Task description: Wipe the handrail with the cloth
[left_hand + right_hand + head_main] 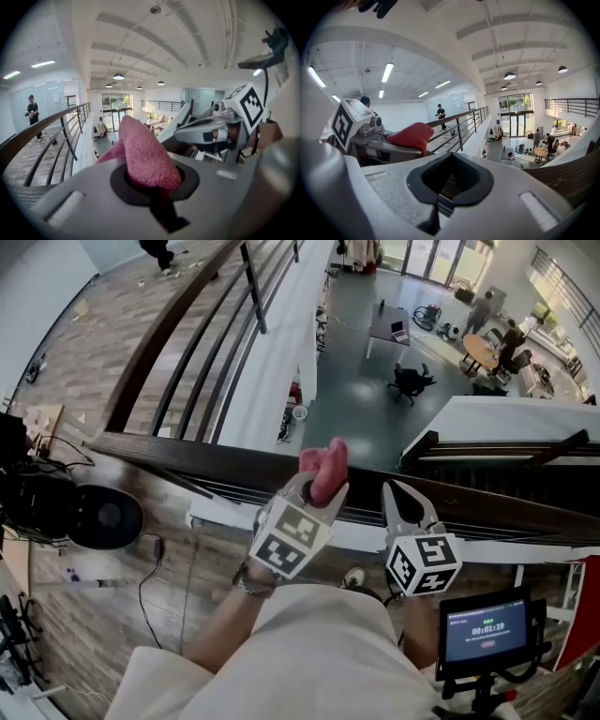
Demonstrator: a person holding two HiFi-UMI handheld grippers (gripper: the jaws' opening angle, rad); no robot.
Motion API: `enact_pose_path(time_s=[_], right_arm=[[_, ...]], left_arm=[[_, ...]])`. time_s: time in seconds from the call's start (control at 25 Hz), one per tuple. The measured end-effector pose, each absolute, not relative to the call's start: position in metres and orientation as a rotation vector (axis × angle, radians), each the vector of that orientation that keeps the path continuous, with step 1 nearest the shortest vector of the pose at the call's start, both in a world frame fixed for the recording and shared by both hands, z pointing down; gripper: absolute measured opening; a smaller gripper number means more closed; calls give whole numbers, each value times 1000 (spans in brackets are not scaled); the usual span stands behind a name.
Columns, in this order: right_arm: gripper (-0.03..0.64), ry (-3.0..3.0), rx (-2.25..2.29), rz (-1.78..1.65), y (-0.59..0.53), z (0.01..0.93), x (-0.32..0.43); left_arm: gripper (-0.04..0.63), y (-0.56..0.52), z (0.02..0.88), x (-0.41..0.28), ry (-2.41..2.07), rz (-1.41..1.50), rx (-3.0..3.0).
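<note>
The dark wooden handrail (pixel 187 457) crosses the head view from left to right, just ahead of me. My left gripper (pixel 319 486) is shut on a pink cloth (pixel 325 465), which sticks out past the jaws over the rail. I cannot tell whether the cloth touches the rail. In the left gripper view the cloth (pixel 143 154) bulges out of the closed jaws of that gripper (pixel 152 180). My right gripper (pixel 398 493) hovers beside it over the rail, shut and empty. The right gripper view shows its own jaws (pixel 450 180) meeting on nothing, with the cloth (pixel 410 136) to their left.
A second railing (pixel 169 324) runs away on the left along the balcony. Beyond the handrail is a drop to a lower floor with a table (pixel 394 329) and chairs. A black round device (pixel 103 517) sits at my left, and a small screen on a stand (pixel 487 629) at my lower right.
</note>
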State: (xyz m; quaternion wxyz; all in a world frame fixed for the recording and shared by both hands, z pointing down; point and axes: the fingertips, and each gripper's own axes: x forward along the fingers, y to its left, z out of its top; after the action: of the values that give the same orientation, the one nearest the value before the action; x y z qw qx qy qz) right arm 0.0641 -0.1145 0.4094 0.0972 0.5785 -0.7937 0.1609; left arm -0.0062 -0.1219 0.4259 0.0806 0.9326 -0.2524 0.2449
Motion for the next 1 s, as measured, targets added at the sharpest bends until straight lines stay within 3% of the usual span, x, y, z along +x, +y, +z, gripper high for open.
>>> enact_pose_path(time_s=[1.0], right_arm=[[3,-2332,1707,474,-117,406,57]], left_arm=[[34,-135,422,-34,-737,702,2721]])
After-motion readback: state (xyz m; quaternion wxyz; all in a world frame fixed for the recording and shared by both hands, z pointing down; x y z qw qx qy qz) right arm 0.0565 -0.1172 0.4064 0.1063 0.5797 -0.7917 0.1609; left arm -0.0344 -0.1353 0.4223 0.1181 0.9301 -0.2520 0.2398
